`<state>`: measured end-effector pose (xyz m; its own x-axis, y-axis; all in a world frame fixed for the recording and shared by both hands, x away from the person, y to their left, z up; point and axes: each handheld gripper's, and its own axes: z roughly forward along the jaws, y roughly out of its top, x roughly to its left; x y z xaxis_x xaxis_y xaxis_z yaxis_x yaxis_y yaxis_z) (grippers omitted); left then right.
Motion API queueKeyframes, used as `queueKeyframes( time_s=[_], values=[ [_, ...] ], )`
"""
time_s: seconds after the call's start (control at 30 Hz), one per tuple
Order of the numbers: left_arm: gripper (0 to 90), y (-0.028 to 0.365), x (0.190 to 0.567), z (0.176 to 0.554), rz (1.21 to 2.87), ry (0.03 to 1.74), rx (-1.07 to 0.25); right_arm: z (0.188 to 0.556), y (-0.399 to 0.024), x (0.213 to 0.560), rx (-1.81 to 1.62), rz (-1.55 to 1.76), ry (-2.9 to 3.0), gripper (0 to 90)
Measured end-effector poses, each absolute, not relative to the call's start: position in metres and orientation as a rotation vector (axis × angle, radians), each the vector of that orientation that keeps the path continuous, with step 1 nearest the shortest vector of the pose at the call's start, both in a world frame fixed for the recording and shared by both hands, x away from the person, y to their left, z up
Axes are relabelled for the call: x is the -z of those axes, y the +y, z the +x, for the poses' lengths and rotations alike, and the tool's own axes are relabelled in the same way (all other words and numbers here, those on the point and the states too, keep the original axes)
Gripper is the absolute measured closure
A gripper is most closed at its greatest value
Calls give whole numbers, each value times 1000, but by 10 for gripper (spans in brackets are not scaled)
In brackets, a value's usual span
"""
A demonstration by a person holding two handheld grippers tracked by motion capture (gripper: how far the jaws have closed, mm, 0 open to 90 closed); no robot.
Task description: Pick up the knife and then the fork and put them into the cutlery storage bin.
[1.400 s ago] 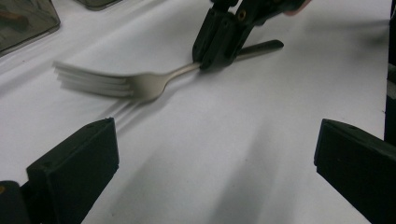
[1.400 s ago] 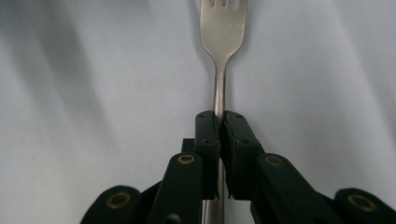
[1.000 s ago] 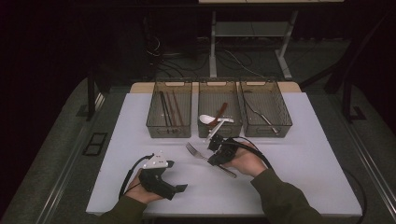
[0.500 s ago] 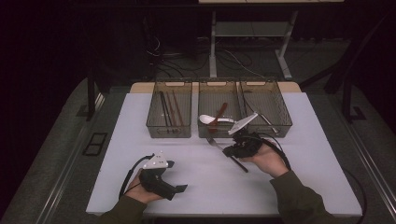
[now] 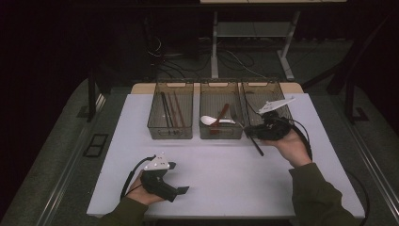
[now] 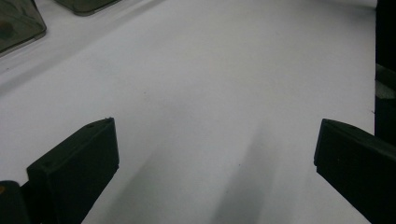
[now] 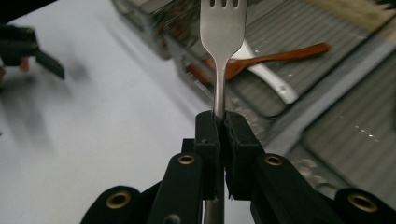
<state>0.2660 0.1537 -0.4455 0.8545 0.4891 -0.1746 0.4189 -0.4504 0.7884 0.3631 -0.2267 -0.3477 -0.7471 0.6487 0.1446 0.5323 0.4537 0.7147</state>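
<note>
My right gripper (image 5: 248, 132) is shut on the handle of a silver fork (image 7: 223, 28), raised in front of the bins. In the right gripper view its jaws (image 7: 219, 126) pinch the handle, and the tines point toward the middle bin (image 5: 220, 137). A white spoon (image 5: 207, 120) and a brown wooden spoon (image 5: 222, 117) lie in that bin. The fork's handle (image 5: 257, 147) sticks out behind the right hand. My left gripper (image 5: 176, 179) rests near the table's front edge, open, with bare white table between its jaws (image 6: 215, 135).
Three clear bins stand in a row at the back of the white table (image 5: 226, 179). The left bin (image 5: 169, 135) holds dark and brown chopsticks. The right bin (image 5: 259, 85) lies behind the right hand. The left gripper (image 7: 28, 46) shows far off in the right gripper view.
The right hand has lifted the fork off the table's middle and carried it right and back, to the front of the middle and right bins. The left hand has stayed put.
</note>
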Motion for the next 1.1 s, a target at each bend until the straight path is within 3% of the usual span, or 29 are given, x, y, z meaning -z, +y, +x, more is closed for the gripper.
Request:
queueKeyframes(
  time_s=[0.63,1.1],
  values=[
    [0,154,445,266,2090,654,-92,416,-287,313,-1164,1231,2213,849],
    [0,154,444,265,2087,645,-91,445,-305,338,-1099,1319,2095,848]
  ],
)
